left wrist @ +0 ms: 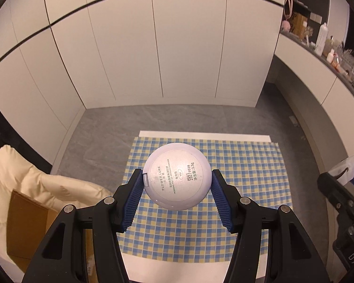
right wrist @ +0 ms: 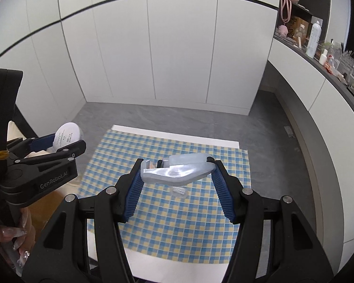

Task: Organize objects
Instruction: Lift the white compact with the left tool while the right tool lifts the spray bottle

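Note:
My left gripper (left wrist: 177,174) is shut on a round white powder compact (left wrist: 177,181), its printed underside facing the camera, held high above the blue-and-yellow checked cloth (left wrist: 236,165). In the right wrist view, my right gripper (right wrist: 178,165) is shut on a pale translucent plastic case (right wrist: 177,172), gripped across its length above the same cloth (right wrist: 153,224). A small clear plastic piece (right wrist: 179,191) lies on the cloth beneath it. The left gripper (right wrist: 67,141) with the compact (right wrist: 67,134) shows at that view's left; the right gripper (left wrist: 339,176) shows at the left view's right edge.
The cloth lies on a white board (left wrist: 200,134) over grey floor (left wrist: 106,129). White cupboard doors (left wrist: 153,47) stand behind. A shelf with bottles (left wrist: 323,40) runs along the right. A cream cushion (left wrist: 23,172) and a cardboard box (left wrist: 28,224) sit left. A hand (right wrist: 16,233) holds the left gripper.

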Demonstrator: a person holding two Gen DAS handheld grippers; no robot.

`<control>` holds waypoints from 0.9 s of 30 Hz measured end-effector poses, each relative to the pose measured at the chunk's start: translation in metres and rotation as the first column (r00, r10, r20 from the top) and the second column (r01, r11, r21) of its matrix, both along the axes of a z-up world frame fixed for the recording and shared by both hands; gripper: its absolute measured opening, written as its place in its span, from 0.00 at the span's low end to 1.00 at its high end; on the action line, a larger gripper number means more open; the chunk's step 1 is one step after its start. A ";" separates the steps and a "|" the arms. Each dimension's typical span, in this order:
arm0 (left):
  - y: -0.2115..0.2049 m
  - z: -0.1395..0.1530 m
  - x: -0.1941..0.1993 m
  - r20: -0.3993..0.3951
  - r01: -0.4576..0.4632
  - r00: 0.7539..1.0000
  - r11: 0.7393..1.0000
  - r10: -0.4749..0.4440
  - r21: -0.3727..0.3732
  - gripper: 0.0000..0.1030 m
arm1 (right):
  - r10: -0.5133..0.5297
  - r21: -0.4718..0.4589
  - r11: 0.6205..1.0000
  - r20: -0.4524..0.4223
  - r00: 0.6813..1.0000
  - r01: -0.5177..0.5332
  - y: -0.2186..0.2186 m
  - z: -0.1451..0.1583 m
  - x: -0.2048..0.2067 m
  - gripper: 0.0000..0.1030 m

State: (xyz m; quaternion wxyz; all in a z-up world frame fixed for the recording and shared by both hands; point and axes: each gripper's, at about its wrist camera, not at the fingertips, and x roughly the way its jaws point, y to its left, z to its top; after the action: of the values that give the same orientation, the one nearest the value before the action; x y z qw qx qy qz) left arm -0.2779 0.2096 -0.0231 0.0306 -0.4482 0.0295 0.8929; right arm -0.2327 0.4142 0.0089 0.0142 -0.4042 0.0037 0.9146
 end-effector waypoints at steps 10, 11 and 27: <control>-0.017 0.050 0.047 -0.038 -0.004 0.999 1.000 0.005 0.016 0.56 | 0.004 -0.031 1.000 -0.032 0.999 -0.005 -0.003 0.049 0.038 0.58; -0.016 0.052 0.051 -0.045 -0.004 0.999 1.000 0.004 0.013 0.56 | 0.007 -0.027 1.000 -0.037 0.999 -0.008 -0.005 0.054 0.043 0.58; -0.035 0.079 0.105 -0.080 0.015 0.997 0.999 -0.012 0.031 0.56 | 0.013 -0.012 1.000 -0.031 0.999 -0.013 -0.032 0.072 0.083 0.58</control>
State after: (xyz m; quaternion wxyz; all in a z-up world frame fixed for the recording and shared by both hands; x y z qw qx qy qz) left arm -0.1727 0.1750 0.0560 0.0425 -0.4113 0.0194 0.9103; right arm -0.1494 0.3824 0.0805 0.0057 -0.3899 0.0068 0.9208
